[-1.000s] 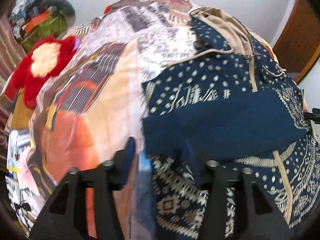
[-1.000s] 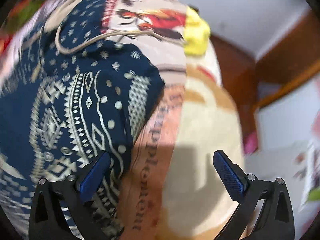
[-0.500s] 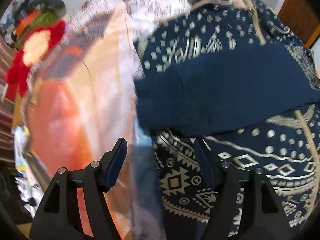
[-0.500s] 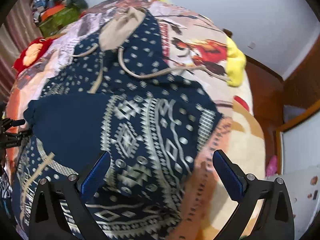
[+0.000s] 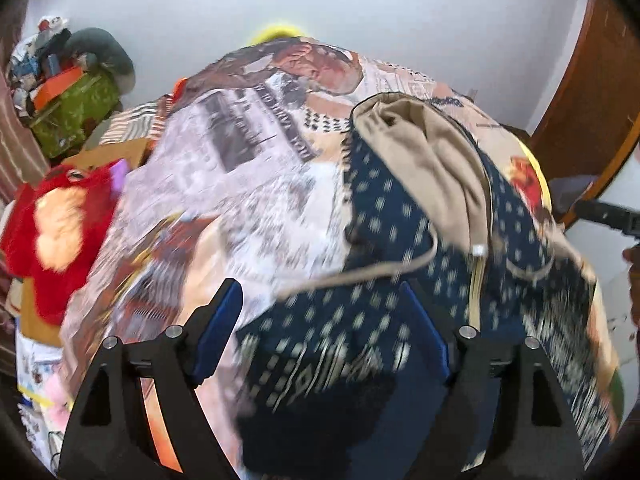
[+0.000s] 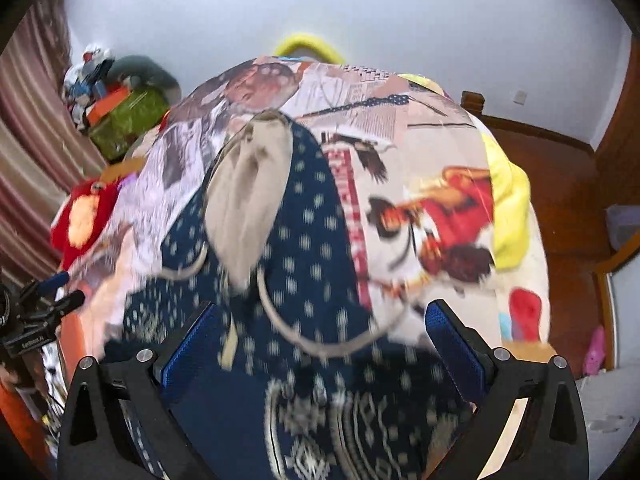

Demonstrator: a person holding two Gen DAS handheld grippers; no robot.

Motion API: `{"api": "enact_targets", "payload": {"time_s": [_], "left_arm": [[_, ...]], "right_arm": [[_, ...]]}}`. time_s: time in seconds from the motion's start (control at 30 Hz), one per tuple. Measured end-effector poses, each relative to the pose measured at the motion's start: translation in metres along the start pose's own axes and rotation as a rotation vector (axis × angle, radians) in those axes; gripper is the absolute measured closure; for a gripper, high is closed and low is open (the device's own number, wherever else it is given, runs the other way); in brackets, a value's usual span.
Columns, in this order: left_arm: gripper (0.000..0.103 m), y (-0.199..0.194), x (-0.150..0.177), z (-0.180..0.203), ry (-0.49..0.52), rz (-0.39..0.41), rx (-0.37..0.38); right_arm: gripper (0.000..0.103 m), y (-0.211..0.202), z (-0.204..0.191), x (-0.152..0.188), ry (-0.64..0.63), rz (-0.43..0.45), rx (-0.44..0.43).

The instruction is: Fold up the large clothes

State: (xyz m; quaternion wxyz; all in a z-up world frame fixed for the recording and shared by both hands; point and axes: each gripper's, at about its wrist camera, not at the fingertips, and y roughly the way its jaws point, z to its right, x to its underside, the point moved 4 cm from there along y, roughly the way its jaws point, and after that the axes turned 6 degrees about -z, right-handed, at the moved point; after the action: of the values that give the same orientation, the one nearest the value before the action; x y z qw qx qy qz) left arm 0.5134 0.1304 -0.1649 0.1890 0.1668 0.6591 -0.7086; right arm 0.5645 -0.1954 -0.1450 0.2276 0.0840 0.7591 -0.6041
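A navy patterned hoodie (image 5: 380,208) (image 6: 312,216) lies flat on the printed bed cover (image 5: 248,168) (image 6: 440,140). Its beige-lined hood (image 5: 424,160) (image 6: 244,200) points to the far end, and the drawstrings trail loose. My left gripper (image 5: 320,332) hovers over the hoodie's left shoulder. Its jaws are opening, and nothing is pinched between them. Over the chest, near the looped drawstring (image 6: 320,344), my right gripper (image 6: 322,346) stands wide open and empty. The picture is blurred from motion.
A red plush toy (image 5: 60,236) (image 6: 84,216) lies at the bed's left side. Behind it stands a green box (image 5: 76,112) piled with clutter. A yellow pillow (image 6: 512,200) sits at the right edge, above the wooden floor (image 6: 560,184). A curtain (image 6: 28,120) hangs on the left.
Both grippers have risen and moved up the hoodie from the folded sleeve towards the hood. The left jaws have spread wider. The right jaws have stayed wide.
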Motion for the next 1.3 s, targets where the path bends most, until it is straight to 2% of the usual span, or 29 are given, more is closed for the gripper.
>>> {"api": "enact_targets", "payload": {"time_s": [0.17,0.37,0.47,0.57,0.63,0.7,0.73,0.77,0.8,0.83,0.87,0.97,1.13,1.3], "left_arm": [[0.023,0.054,-0.037,0.007,-0.083,-0.070,0.077],[0.023,0.108,-0.064,0.020,-0.130,-0.123,0.121],[0.023,0.129,-0.075,0.029,-0.137,-0.135,0.144],[0.023,0.143,-0.080,0.035,-0.157,-0.146,0.169],[0.023,0.144,-0.080,0.036,-0.169,-0.101,0.151],[0.024,0.143,-0.079,0.037,-0.165,-0.069,0.133],[0.032,0.143,-0.078,0.039,-0.159,-0.060,0.124],[0.045,0.140,-0.077,0.042,-0.147,-0.047,0.117],[0.053,0.138,-0.077,0.044,-0.137,-0.044,0.119],[0.072,0.134,-0.078,0.048,-0.119,-0.042,0.123],[0.083,0.129,-0.077,0.054,-0.089,-0.050,0.131],[0.090,0.106,-0.076,0.066,-0.014,-0.033,0.135],[0.090,0.059,-0.063,0.076,0.044,-0.005,0.180],[0.090,0.025,-0.035,0.080,0.092,-0.030,0.213]], "right_arm": [[0.001,0.042,0.005,-0.042,0.063,-0.056,-0.049],[0.001,0.104,0.010,-0.078,0.135,-0.137,-0.091],[0.001,0.126,0.010,-0.089,0.166,-0.151,-0.127],[0.001,0.145,0.012,-0.095,0.228,-0.178,-0.208],[0.001,0.149,0.011,-0.098,0.240,-0.153,-0.202],[0.008,0.148,0.004,-0.101,0.211,-0.124,-0.220],[0.017,0.147,0.001,-0.101,0.202,-0.114,-0.228],[0.026,0.146,-0.003,-0.100,0.195,-0.104,-0.238],[0.031,0.145,-0.007,-0.099,0.188,-0.098,-0.247],[0.044,0.144,-0.011,-0.097,0.171,-0.091,-0.244],[0.061,0.143,-0.016,-0.094,0.142,-0.084,-0.229],[0.079,0.132,-0.031,-0.086,0.063,-0.059,-0.222],[0.083,0.102,-0.042,-0.072,0.039,-0.031,-0.261],[0.083,0.063,-0.054,-0.036,0.003,-0.031,-0.300]]}}
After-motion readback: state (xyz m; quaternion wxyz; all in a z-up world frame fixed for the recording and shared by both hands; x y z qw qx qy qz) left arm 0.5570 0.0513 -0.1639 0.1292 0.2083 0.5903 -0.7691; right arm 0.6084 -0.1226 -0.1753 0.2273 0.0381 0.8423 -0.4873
